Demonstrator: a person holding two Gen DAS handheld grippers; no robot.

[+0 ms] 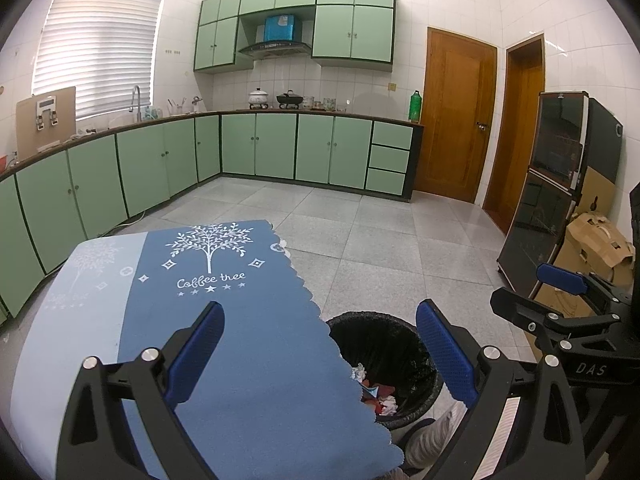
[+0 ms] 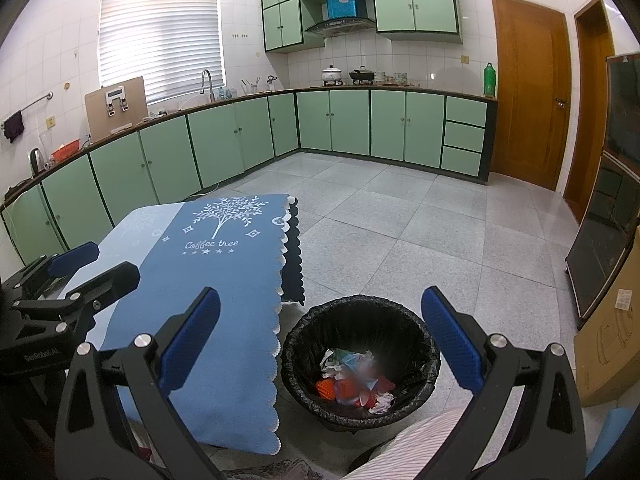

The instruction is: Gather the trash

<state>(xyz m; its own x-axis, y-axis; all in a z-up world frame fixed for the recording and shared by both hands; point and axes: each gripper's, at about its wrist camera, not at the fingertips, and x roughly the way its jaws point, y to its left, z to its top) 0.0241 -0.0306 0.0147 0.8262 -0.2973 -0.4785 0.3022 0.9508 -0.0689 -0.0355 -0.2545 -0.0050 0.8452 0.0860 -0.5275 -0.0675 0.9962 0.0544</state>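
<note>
A black-lined trash bin (image 2: pixel 360 360) stands on the floor just right of a small table under a blue "Coffee tree" cloth (image 2: pixel 224 288). Crumpled paper and red and orange scraps (image 2: pixel 356 384) lie inside the bin. My right gripper (image 2: pixel 320 320) hovers open over the bin's near-left side, holding nothing. My left gripper (image 1: pixel 320 332) is open above the cloth's (image 1: pixel 224 320) right edge, with the bin (image 1: pixel 388 360) partly hidden behind that edge. Each gripper appears in the other's view: the right one (image 1: pixel 536 288), the left one (image 2: pixel 96 264). No trash shows on the cloth.
Green cabinets (image 2: pixel 224 140) run along the left and back walls. Wooden doors (image 2: pixel 528 88) are at the back right. A dark glass-front cabinet (image 1: pixel 556 184) and cardboard boxes (image 1: pixel 596 248) stand at the right. A person's clothing (image 2: pixel 420 440) shows at the bottom. Grey tiled floor (image 2: pixel 440 232) lies beyond the bin.
</note>
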